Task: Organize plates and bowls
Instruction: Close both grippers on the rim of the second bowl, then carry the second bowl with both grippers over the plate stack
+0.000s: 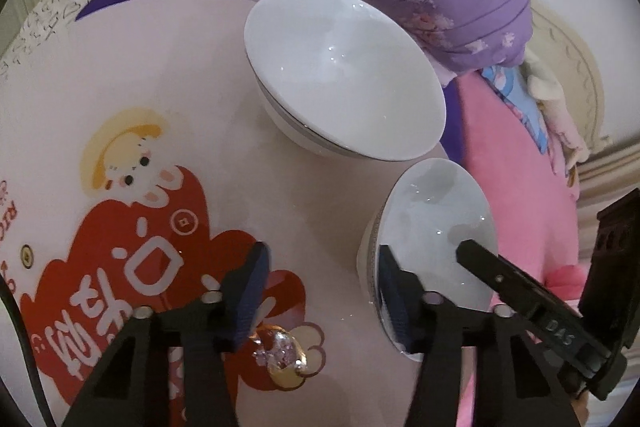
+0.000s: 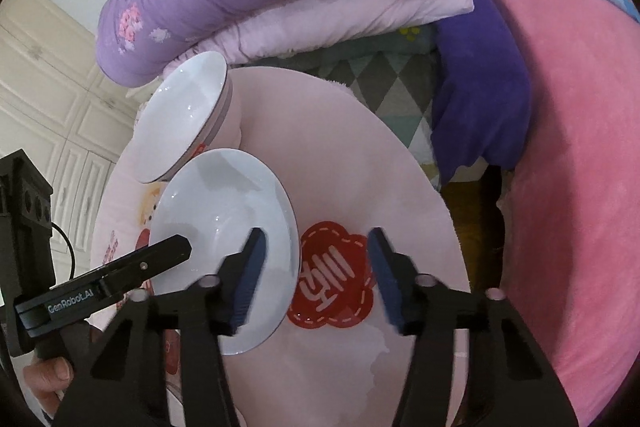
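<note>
Both my tongs, left gripper (image 1: 320, 279) and right gripper (image 2: 316, 267), stand open, pinching nothing; I should straddle the near glossy white ceramic bowl's (image 2: 224, 227) rim squarely before clamping.

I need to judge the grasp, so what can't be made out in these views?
- Left wrist view: left gripper finger covers the near bowl rim; contact unclear.
- Right wrist view: right gripper finger hides that bowl's inside wall; contact unclear.
- Both views: table near edge, cut off behind the grippers.
- Left wrist view: shiny patch beside the finger; too blurred to name.
</note>
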The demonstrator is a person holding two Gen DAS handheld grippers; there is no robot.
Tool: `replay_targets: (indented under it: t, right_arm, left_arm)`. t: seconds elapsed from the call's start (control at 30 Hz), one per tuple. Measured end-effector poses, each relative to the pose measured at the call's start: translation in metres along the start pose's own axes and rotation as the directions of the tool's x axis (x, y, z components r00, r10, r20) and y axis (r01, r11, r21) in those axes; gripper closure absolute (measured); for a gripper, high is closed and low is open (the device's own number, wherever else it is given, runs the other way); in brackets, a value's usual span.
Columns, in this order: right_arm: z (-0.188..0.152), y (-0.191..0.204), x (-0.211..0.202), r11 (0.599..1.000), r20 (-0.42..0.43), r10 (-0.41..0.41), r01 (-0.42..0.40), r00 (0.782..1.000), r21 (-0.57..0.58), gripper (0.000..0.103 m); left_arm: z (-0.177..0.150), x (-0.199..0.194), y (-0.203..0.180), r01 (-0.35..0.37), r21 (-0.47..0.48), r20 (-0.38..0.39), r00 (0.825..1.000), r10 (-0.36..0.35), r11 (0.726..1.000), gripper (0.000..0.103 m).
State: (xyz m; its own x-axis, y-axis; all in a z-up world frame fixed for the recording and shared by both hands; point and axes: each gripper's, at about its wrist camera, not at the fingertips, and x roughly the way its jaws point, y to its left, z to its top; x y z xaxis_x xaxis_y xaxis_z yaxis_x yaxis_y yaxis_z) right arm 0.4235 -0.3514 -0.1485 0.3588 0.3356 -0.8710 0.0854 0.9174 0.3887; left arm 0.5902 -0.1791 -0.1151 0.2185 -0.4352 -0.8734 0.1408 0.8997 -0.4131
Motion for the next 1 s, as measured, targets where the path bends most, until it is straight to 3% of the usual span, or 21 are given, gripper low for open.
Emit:
replay_targets:
  t: [0.03, 0.17, 0.2, 0.3, 0.6, 1.0]
  right_arm:
    - [0.000, 0.001, 0.002, 1.000, -0.008, -0.003, 0.003, 1.000, -0.005, 0.070]
    - [-0.002, 0.008, 0.003, 0.999, -0.012, 0.030, -0.030, 0.999, -0.016, 0.094]
    - [-0.003, 0.012, 0.003, 0.999, -0.009, 0.025, -0.025, 1.000, -0.023, 0.095]
    - [-0.007, 0.018, -0.001, 1.000, 0.006, 0.003, -0.003, 1.000, -0.031, 0.095]
    - [-0.019, 0.028, -0.021, 0.999, 0.010, 0.021, -0.020, 1.000, -0.029, 0.095]
    - [-0.049, 0.074, -0.074, 0.993, 0.060, 0.047, -0.040, 0.997, -0.114, 0.095]
  left_arm:
    - [0.001, 0.001, 0.000, 0.007, -0.002, -0.002, 1.000, -0.007, 1.000, 0.063]
    - [0.006, 0.007, -0.004, 0.070, 0.002, -0.018, 0.997, -0.070, 0.998, 0.093]
    - [0.007, 0.007, -0.007, 0.065, 0.008, -0.017, 0.998, -0.065, 0.998, 0.099]
    - [0.007, 0.008, -0.012, 0.032, 0.017, -0.007, 0.999, -0.032, 0.999, 0.100]
    - [-0.008, -0.016, -0.018, 0.039, 0.029, 0.018, 0.999, -0.040, 0.999, 0.100]
    - [-0.071, -0.107, -0.008, 0.047, 0.070, 0.096, 0.994, -0.054, 0.996, 0.100]
